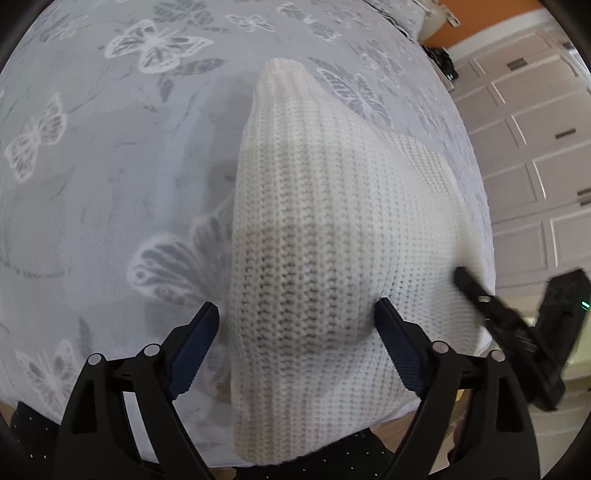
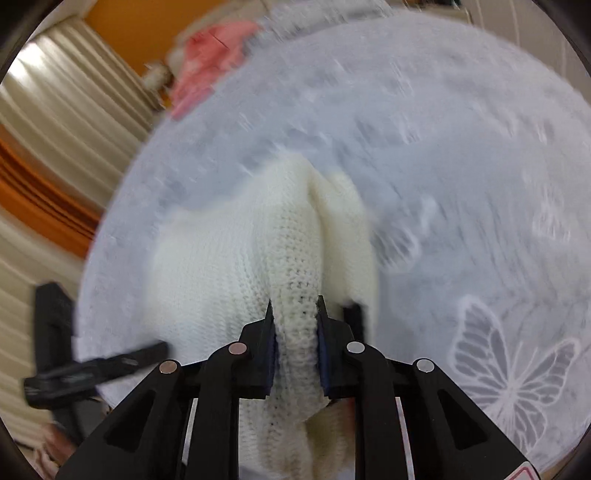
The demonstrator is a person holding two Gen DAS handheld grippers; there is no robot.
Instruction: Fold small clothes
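Butterfly-print bedspread (image 1: 110, 177) lies under your white knit sweater (image 1: 314, 229): right gripper (image 2: 295, 306) pinches a fold for lifting, left gripper (image 1: 297, 314) straddles it wide open, gripping nothing.

The knitted garment (image 1: 325, 236) is cream-white, in a chunky ribbed stitch that runs in rows from 6 toward 12 o'clock, with faint greyish-tan shading across its lower half. The bed cover (image 1: 110, 177) beneath it is pale lavender-grey, printed with white-outlined butterflies filled in darker grey; one large butterfly sits at 11 o'clock, another at 8 o'clock. The left gripper (image 1: 295, 325) is black with navy-blue ridged pads (image 1: 192, 350) and silver pins. The right gripper (image 2: 295, 317) is the same black with blue inner pads. At 11 o'clock in the right wrist view lies blurred pink-red fabric (image 2: 210, 59) against an orange wall (image 2: 140, 22); cream pleated curtains (image 2: 66, 110) hang at 9 o'clock. Pale mauve panelled cupboards (image 1: 532, 155) stand at 3 o'clock in the left wrist view.
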